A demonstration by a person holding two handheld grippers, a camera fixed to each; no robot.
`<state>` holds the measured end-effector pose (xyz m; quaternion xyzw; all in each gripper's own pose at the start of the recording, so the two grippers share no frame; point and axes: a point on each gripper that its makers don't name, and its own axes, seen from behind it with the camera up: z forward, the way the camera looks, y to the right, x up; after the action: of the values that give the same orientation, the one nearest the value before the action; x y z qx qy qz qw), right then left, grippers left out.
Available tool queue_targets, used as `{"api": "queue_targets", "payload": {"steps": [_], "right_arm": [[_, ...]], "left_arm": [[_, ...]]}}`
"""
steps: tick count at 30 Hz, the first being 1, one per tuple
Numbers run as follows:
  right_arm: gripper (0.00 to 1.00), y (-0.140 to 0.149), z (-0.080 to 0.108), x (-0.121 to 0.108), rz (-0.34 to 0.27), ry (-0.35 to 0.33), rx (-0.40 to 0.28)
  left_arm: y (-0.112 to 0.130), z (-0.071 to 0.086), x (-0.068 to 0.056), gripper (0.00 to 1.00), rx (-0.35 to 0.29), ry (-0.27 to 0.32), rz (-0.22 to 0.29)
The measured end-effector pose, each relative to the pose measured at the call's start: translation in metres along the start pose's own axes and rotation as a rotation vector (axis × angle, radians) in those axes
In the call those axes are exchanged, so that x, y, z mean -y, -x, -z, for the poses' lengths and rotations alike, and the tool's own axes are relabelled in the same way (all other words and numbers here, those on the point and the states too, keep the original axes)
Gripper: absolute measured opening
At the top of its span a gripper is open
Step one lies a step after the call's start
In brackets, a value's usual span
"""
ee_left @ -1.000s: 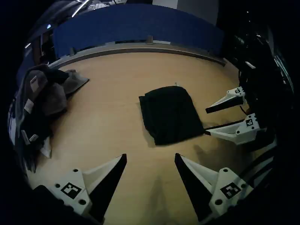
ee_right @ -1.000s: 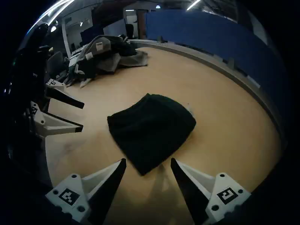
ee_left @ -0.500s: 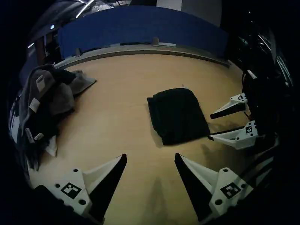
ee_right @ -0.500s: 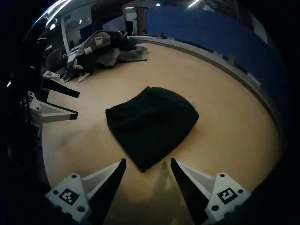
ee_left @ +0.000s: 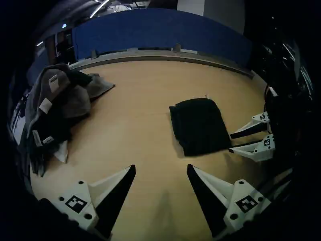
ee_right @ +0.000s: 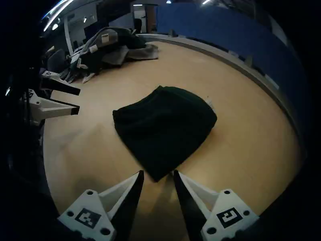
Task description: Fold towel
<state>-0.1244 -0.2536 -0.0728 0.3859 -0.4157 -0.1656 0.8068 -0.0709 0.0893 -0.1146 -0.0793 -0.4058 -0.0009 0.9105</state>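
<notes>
A dark folded towel (ee_left: 200,126) lies flat on the wooden table (ee_left: 132,116). In the right gripper view the towel (ee_right: 164,128) has its near corner pointing between my right gripper's (ee_right: 157,174) fingertips. Those jaws stand narrowed but still apart, and I see no pressure on the cloth. The left gripper view shows the right gripper (ee_left: 230,143) at the towel's right edge. My left gripper (ee_left: 160,172) is open over bare table, well short of the towel. It also appears at the left of the right gripper view, where the left gripper (ee_right: 79,100) is open and away from the towel.
A pile of grey and dark clothes (ee_left: 56,108) sits at the table's left side, and the same pile (ee_right: 112,50) lies far back in the right gripper view. A blue partition (ee_left: 160,34) runs along the far table edge. Dark equipment stands at the right.
The right gripper's jaws have narrowed and it has moved in on the towel's near corner. The left gripper has drawn back, so the towel looks smaller and farther right.
</notes>
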Motion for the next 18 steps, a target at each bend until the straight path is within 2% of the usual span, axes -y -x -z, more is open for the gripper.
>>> {"api": "queue_targets", "payload": {"steps": [6, 9, 14, 17, 18], "right_arm": [[0.48, 0.004, -0.003, 0.001, -0.013, 0.008, 0.010], [0.33, 0.006, -0.005, 0.000, -0.017, 0.015, 0.015], [0.23, 0.006, -0.008, 0.001, -0.035, 0.011, 0.009], [0.10, 0.006, -0.008, 0.001, -0.053, 0.008, 0.008], [0.09, 0.005, -0.008, 0.001, -0.058, 0.005, 0.008]], "left_arm": [[-0.001, 0.002, 0.010, 0.95, -0.012, -0.029, 0.024], [-0.002, 0.004, 0.014, 0.95, -0.018, -0.041, 0.035], [-0.002, 0.006, 0.018, 0.95, -0.022, -0.049, 0.051], [-0.002, 0.006, 0.019, 0.95, -0.023, -0.051, 0.055], [-0.002, 0.006, 0.020, 0.95, -0.023, -0.051, 0.055]]}}
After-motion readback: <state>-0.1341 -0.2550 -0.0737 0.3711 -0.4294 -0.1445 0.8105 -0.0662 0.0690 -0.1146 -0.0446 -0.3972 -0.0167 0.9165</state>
